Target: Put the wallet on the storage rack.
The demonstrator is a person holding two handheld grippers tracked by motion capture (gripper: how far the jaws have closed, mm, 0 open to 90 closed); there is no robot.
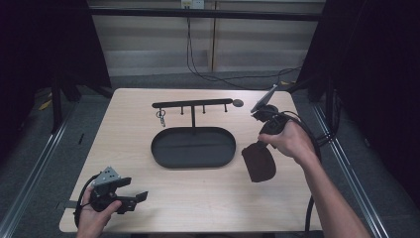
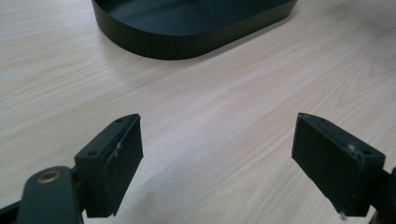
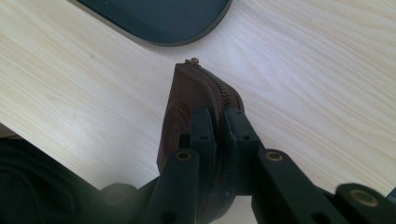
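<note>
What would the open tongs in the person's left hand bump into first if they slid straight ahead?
Probably the black oval tray. The left tongs are open, with bare table ahead and the tray's wall beyond; how far off it stands is hard to judge.

We find the tray [image 1: 193, 147] at frame centre on the table [image 1: 148, 203], with the hook rack [image 1: 192, 104] just above it. The pouch [image 1: 258, 162] sits right of the tray, the right gripper [image 1: 261, 145] touching its upper end. The left gripper [image 1: 134, 194] occupies the lower left.
</note>
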